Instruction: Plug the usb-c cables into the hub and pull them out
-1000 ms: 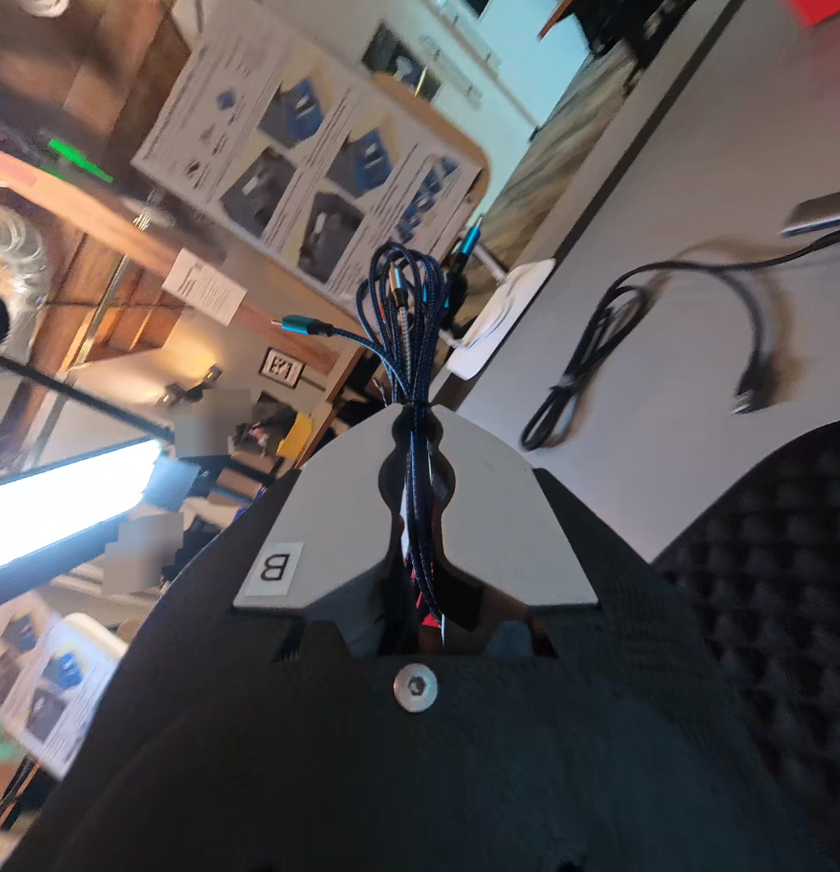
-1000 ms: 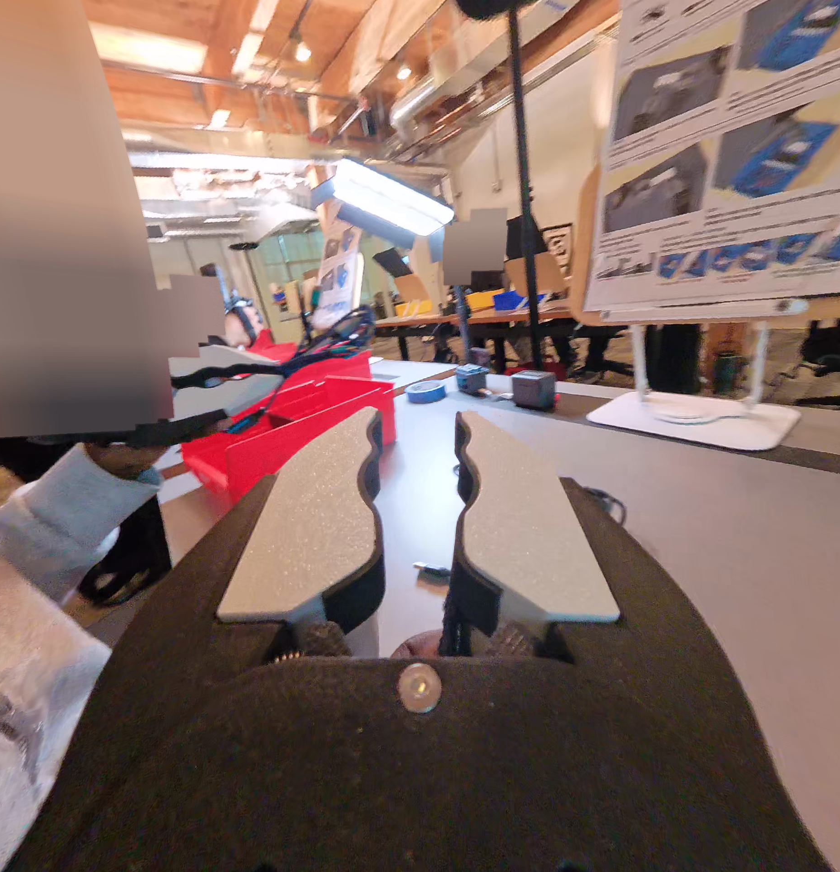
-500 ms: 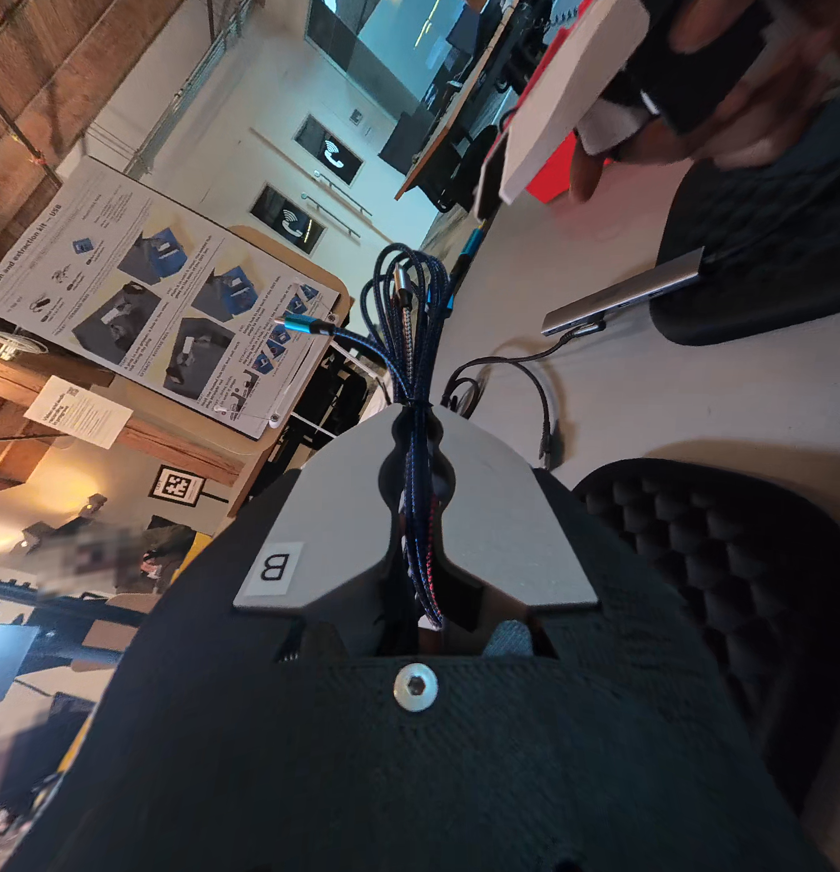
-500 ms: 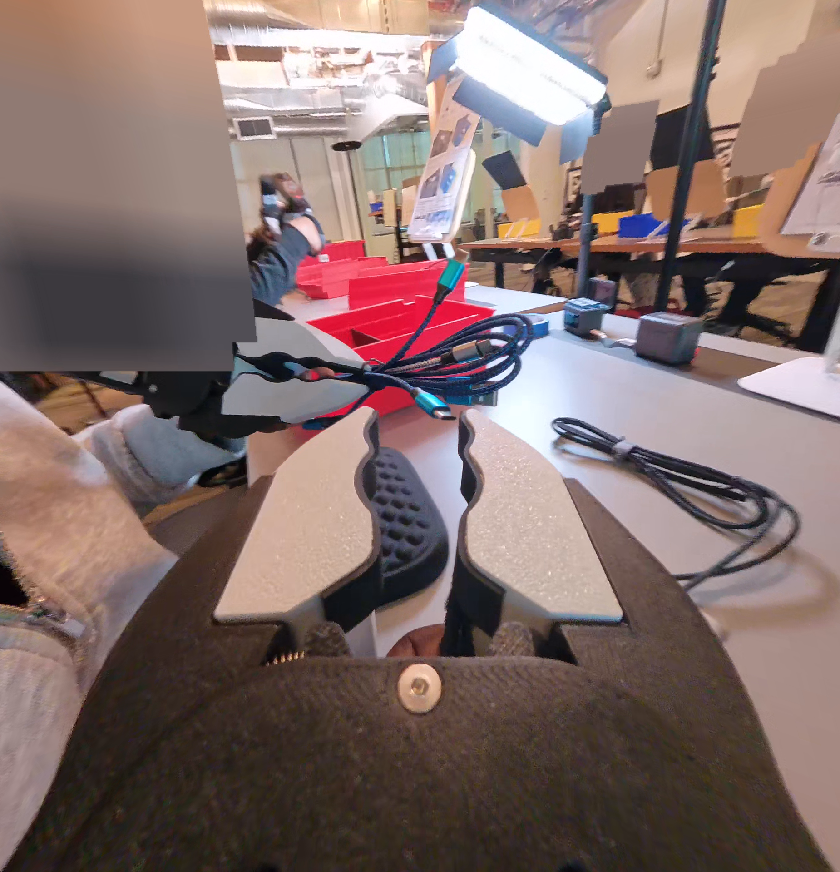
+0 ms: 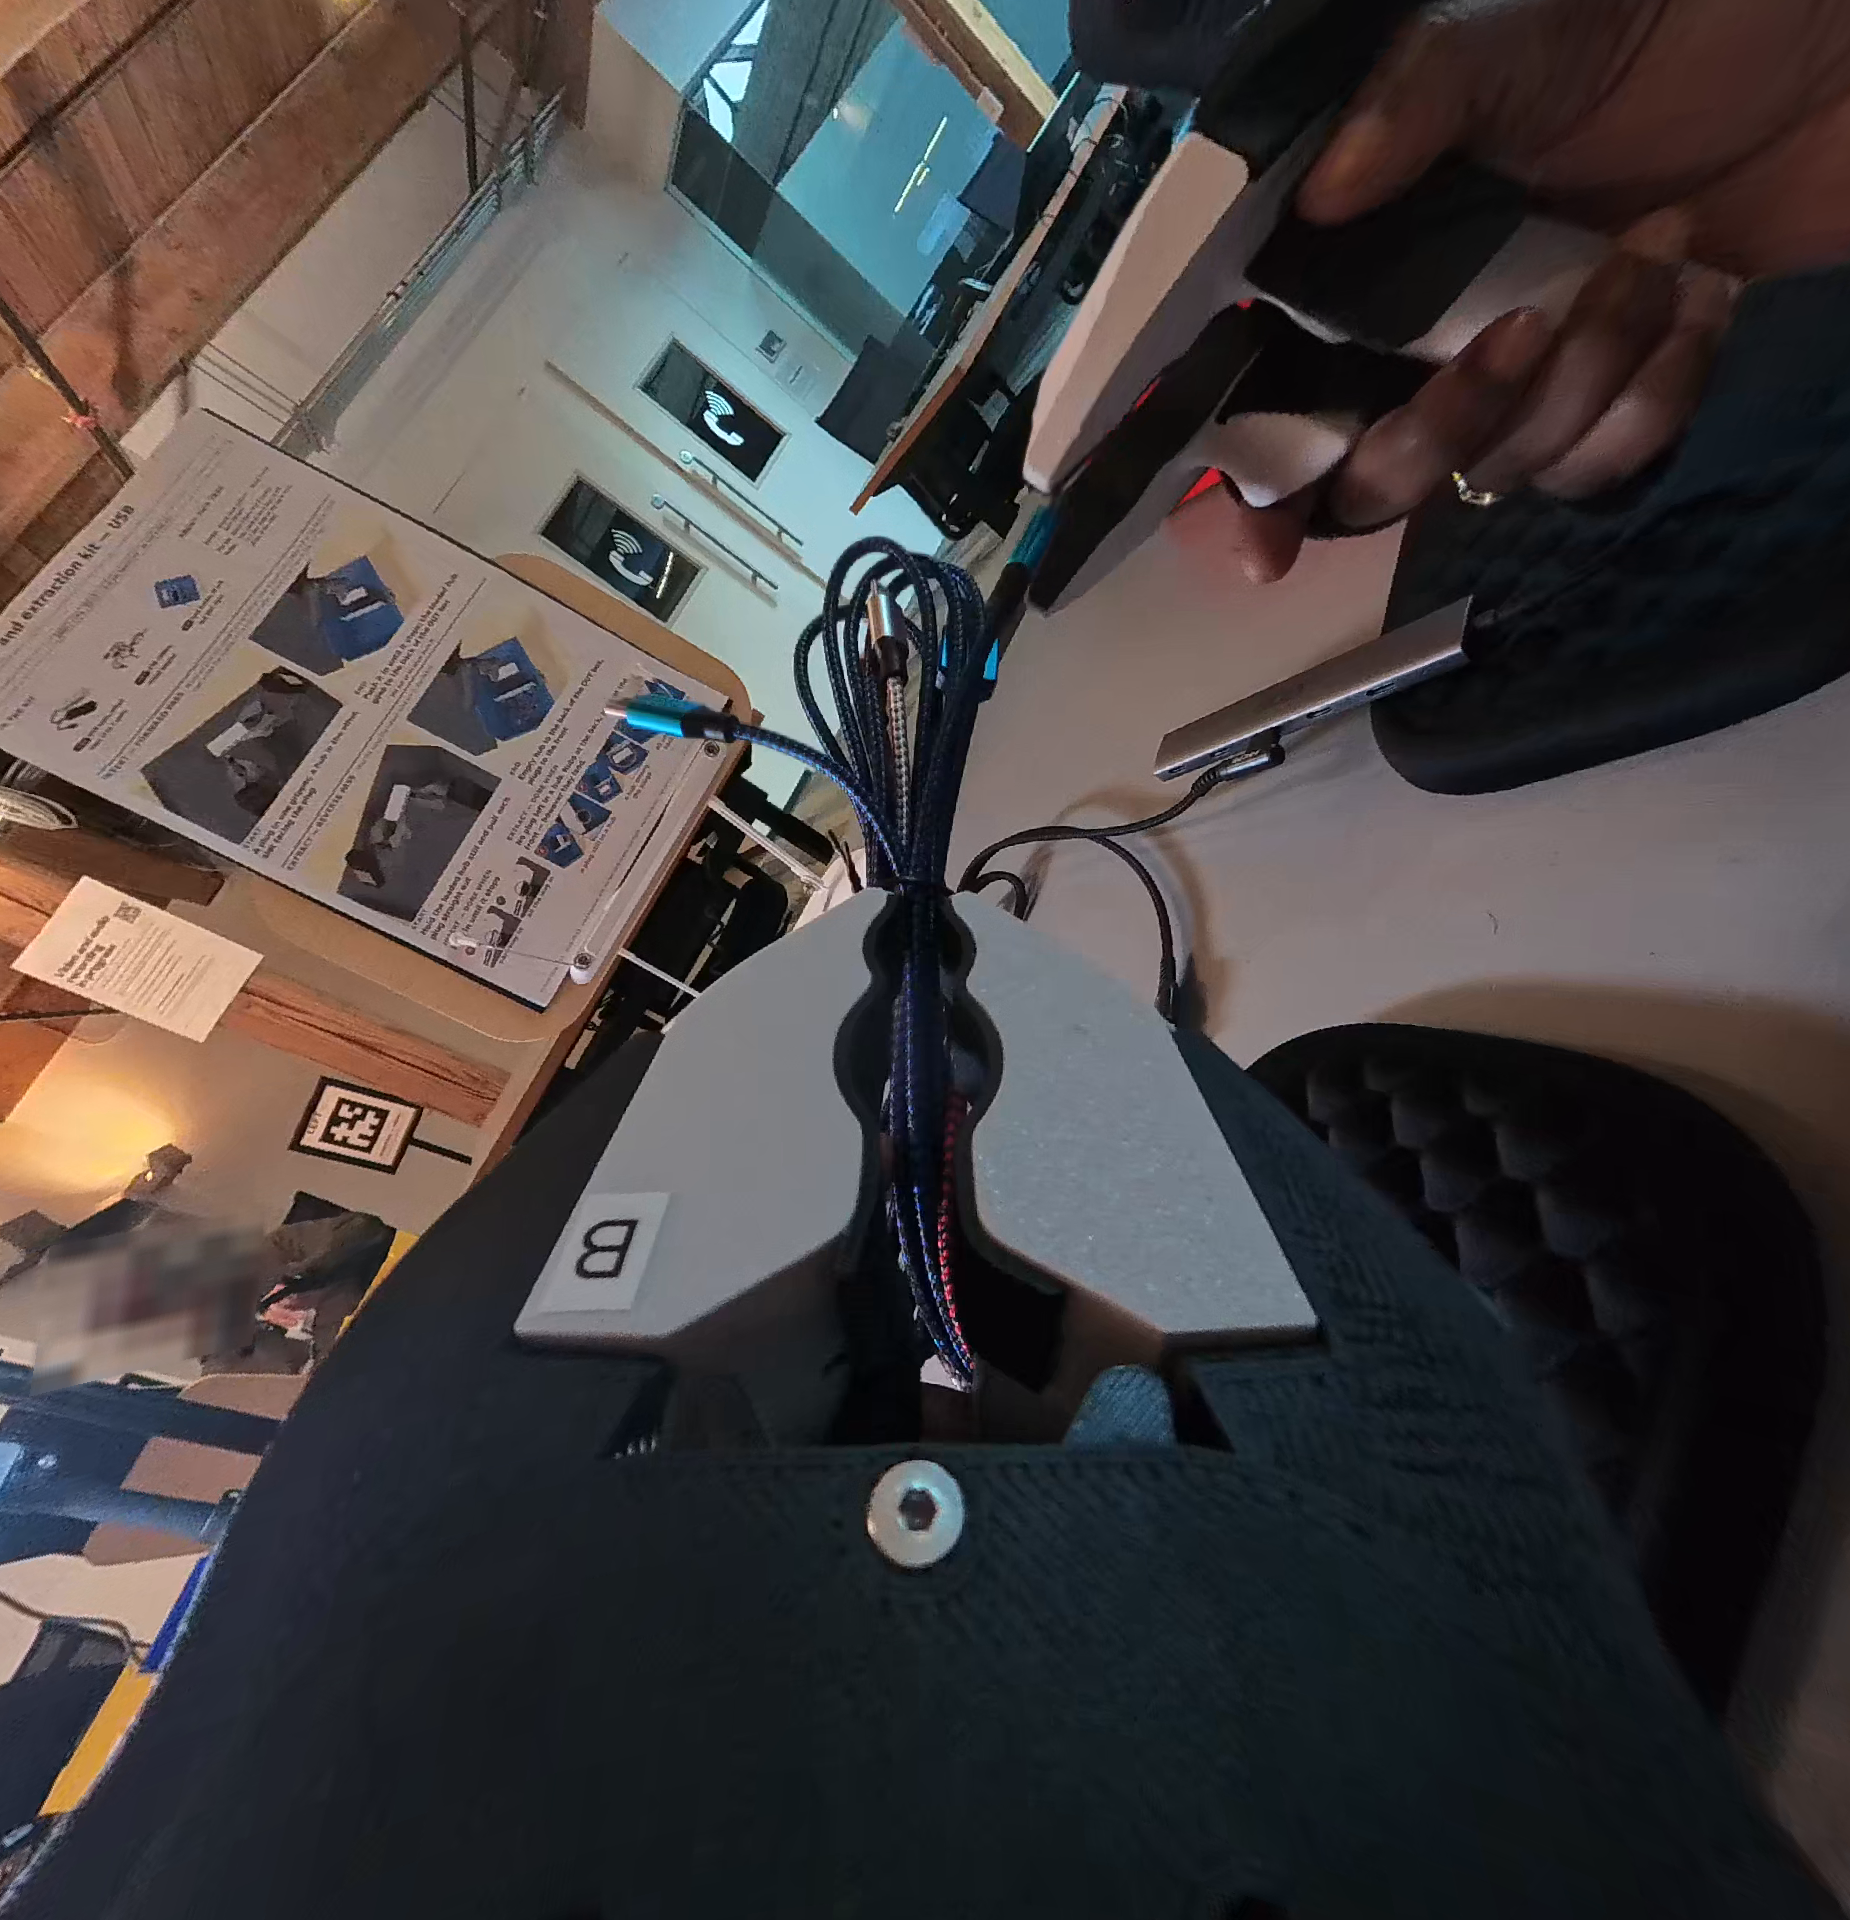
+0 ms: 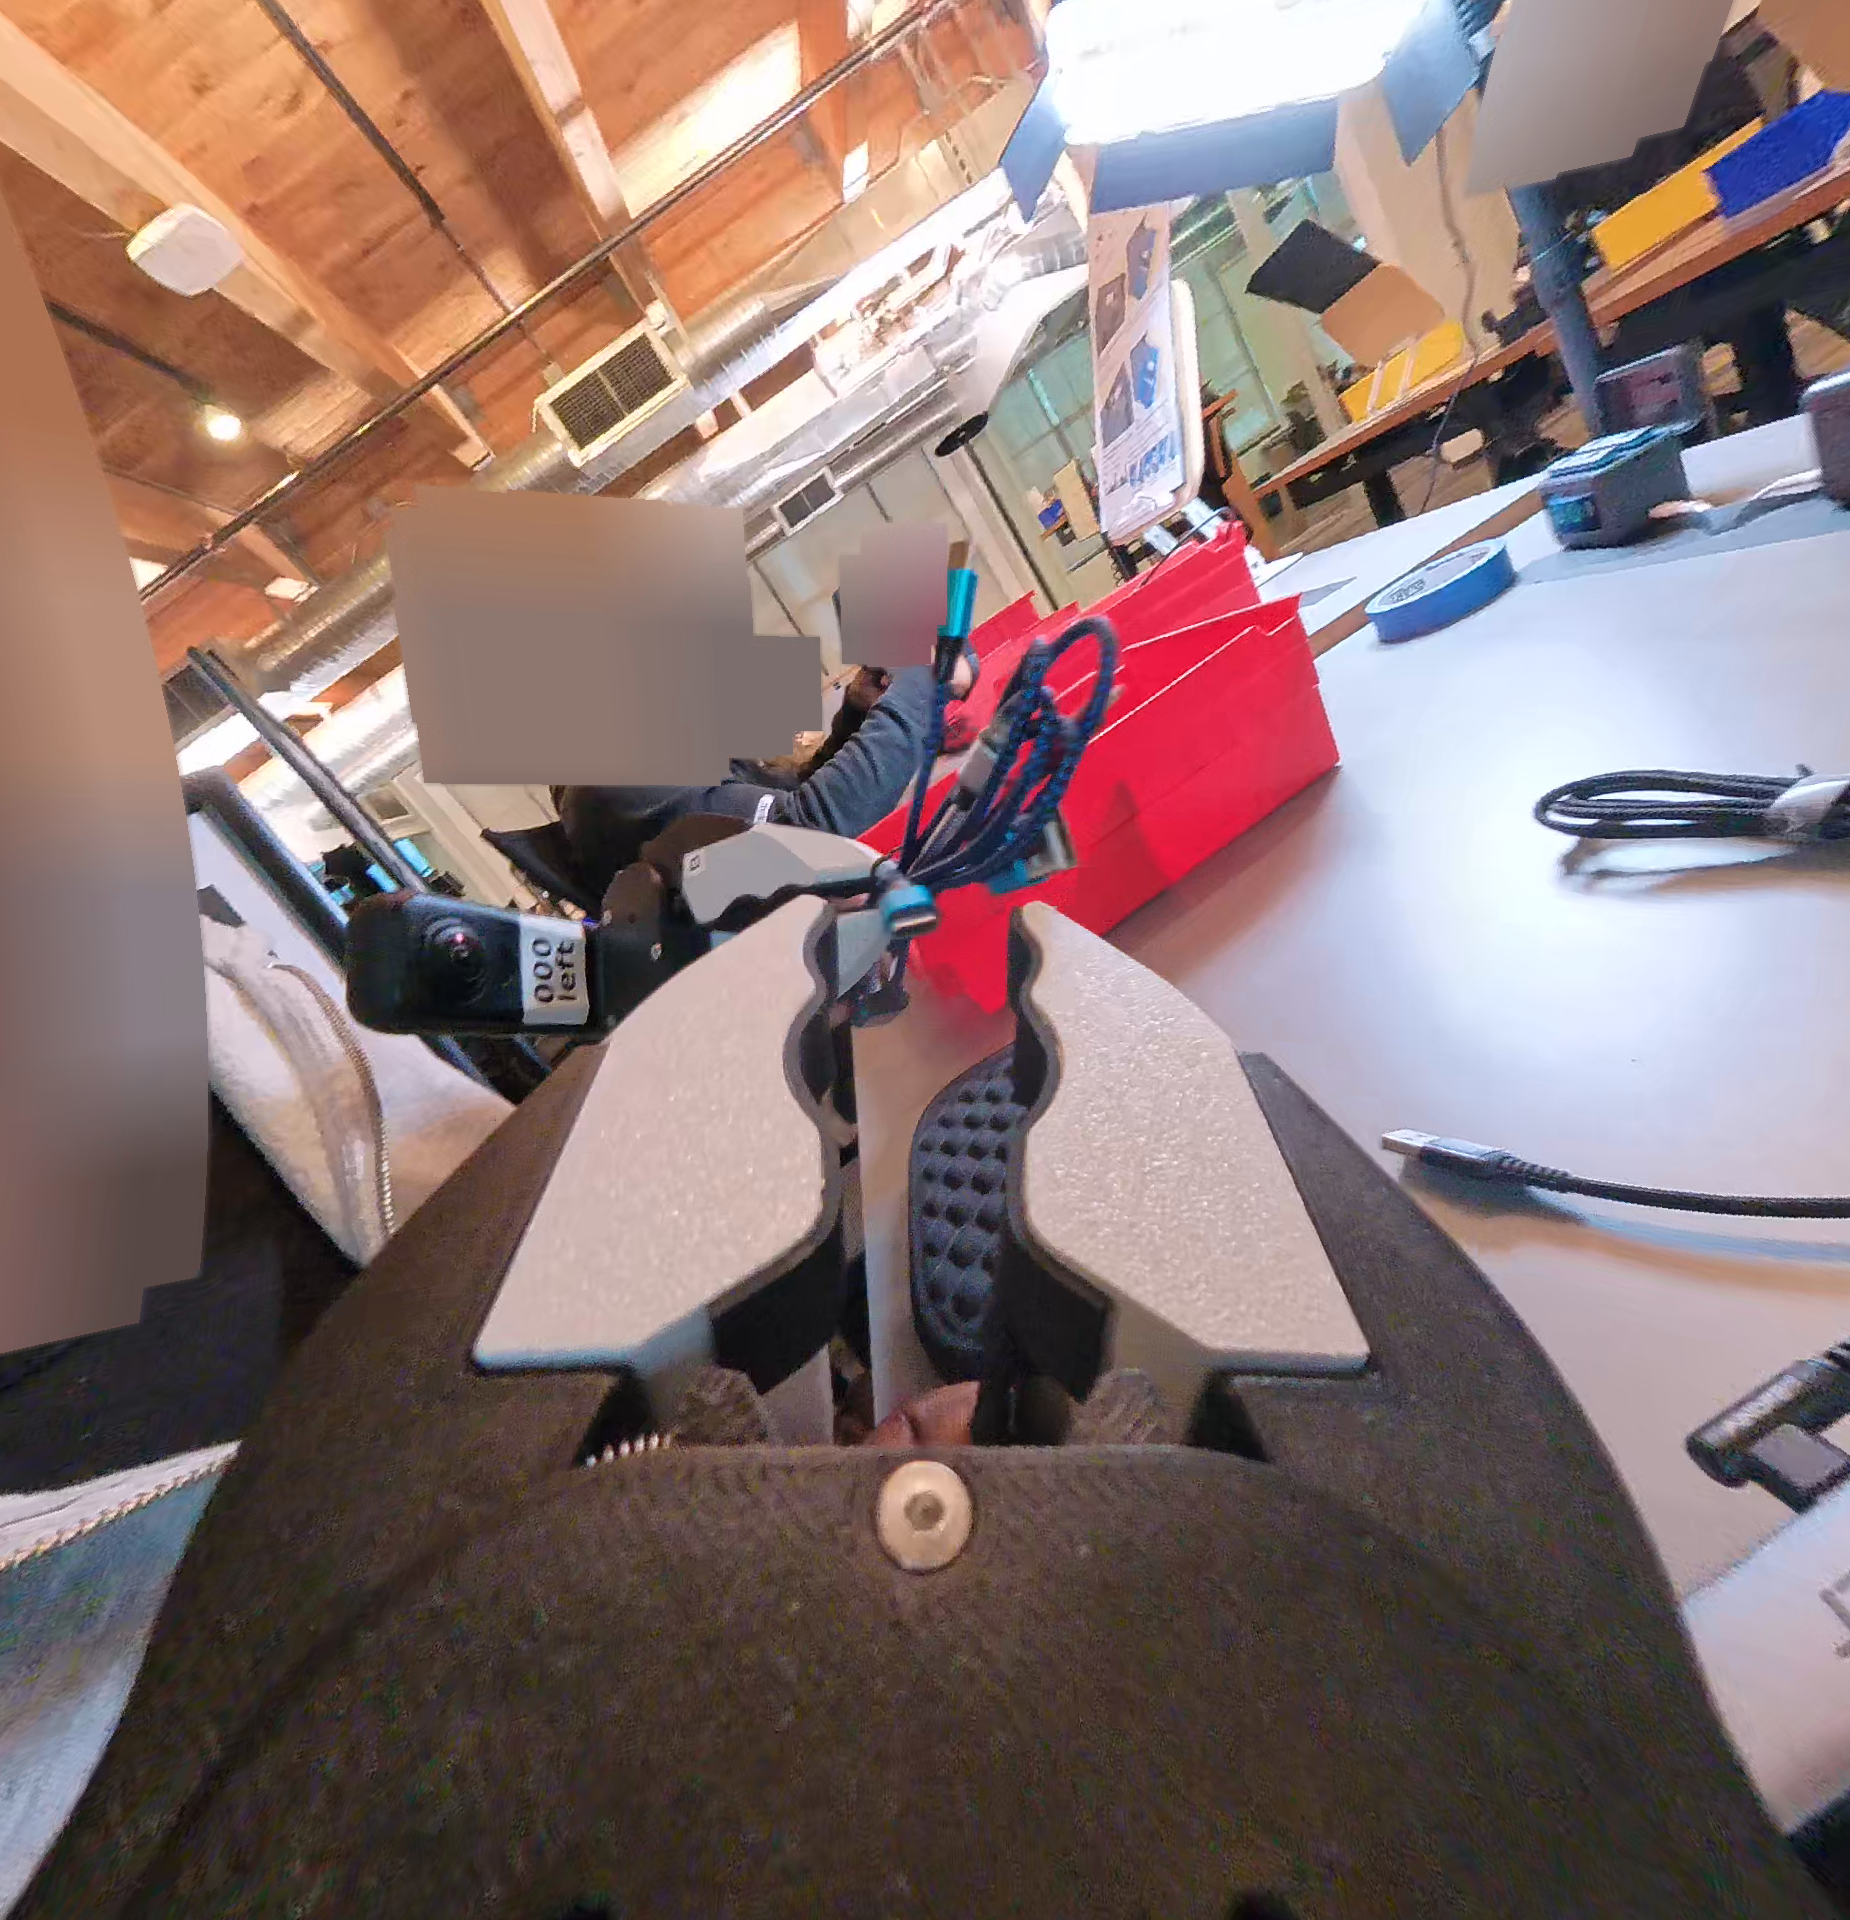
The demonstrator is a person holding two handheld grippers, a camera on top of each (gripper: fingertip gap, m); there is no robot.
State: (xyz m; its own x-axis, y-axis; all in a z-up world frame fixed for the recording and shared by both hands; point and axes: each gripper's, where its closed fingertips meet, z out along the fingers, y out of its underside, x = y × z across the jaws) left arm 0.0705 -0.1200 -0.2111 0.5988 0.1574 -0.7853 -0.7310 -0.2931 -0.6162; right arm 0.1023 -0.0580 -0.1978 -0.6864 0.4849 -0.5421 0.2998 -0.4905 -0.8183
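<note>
My left gripper [image 5: 916, 914] is shut on a bundle of blue braided usb-c cables [image 5: 905, 727], whose loops and teal plugs stick out past the tips. The silver hub [image 5: 1316, 696] lies on the grey table beyond, with a black cable [image 5: 1139, 831] plugged into its end. My right gripper [image 6: 926, 935] is open and empty, its tips just short of the bundle [image 6: 1014, 758] held by the left gripper [image 6: 859, 883]. The hub also shows at the lower right of the right wrist view [image 6: 1794, 1621]. A hand holds the right gripper [image 5: 1160, 416] above the hub.
A black dimpled pad [image 5: 1523, 1195] lies on the table near me, and another [image 5: 1627, 644] lies by the hub. Red bins [image 6: 1212, 748], a blue tape roll [image 6: 1440, 592], a coiled black cable [image 6: 1710, 805] and a loose black cable plug [image 6: 1472, 1153] are on the table. A poster board [image 5: 308, 727] stands behind. My right fingertips sit around 8 cm from my left ones.
The left gripper has swung with the bundle toward the hub. The right gripper has turned left and closed in on the bundle's tips. Both grips are unchanged.
</note>
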